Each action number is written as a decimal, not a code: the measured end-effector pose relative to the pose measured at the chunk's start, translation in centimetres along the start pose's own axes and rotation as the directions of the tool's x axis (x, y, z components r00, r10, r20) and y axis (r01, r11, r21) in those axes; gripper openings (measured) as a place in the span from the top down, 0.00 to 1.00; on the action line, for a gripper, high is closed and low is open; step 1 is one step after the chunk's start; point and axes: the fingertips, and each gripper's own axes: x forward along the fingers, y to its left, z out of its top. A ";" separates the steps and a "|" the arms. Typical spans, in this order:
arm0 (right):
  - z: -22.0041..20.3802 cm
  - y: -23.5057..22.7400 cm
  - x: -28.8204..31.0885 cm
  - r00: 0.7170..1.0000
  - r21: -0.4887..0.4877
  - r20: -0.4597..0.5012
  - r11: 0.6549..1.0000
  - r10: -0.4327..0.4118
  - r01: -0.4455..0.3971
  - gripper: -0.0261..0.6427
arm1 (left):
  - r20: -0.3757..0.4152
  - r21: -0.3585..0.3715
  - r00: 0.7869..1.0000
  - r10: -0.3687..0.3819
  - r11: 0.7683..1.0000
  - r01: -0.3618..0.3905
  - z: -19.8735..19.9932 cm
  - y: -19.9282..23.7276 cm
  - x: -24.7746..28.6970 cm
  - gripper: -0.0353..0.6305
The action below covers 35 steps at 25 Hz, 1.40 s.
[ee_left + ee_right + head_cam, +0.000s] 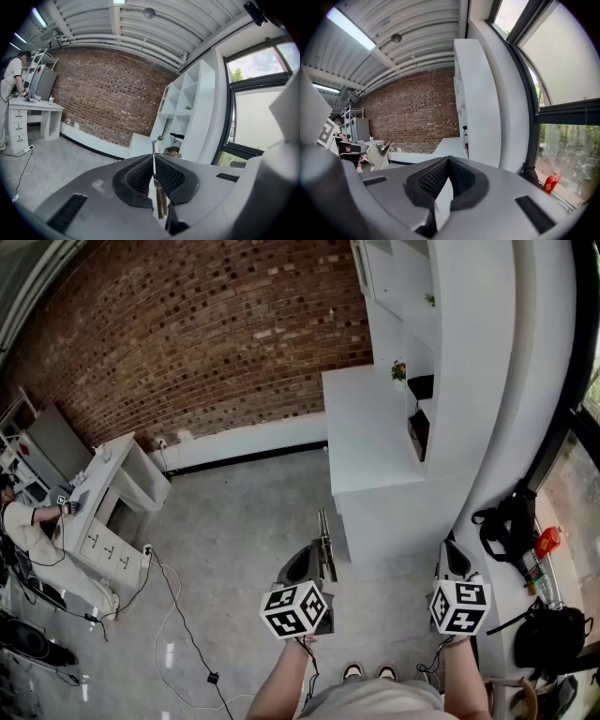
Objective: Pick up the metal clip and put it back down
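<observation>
The left gripper (153, 158) is clamped on the metal clip (161, 202), a long, thin, flat strip of dull silver-brass metal pinched edge-on between the black, ridged rubber pads (140, 176), its tip poking out past them. It is held up in the air above the smooth grey concrete floor (234, 521), in front of a rough red brick wall (187, 334). The right gripper (448, 161) has its ribbed black pads pressed together at the tips with nothing between them.

Bright daylit pics, sharp ctr, fisheye-warped edges.
</observation>
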 end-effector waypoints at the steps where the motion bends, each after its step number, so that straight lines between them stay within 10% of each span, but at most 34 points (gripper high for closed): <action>1: 0.1 0.0 0.0 1.000 0.005 0.000 1.000 -0.003 0.003 0.96 | 0.000 0.000 1.000 -0.001 1.000 0.001 0.1 0.1 0.0 0.92; 23: -2.4 2.3 0.1 0.995 0.090 -0.070 0.992 -0.078 0.084 0.96 | -0.045 -0.014 0.997 -0.058 0.998 0.057 0.6 5.3 1.9 0.92; 35: -0.5 -0.4 9.5 0.996 0.107 -0.075 0.993 -0.044 0.052 0.96 | -0.043 0.002 0.999 -0.015 1.000 0.015 2.3 5.8 9.7 0.92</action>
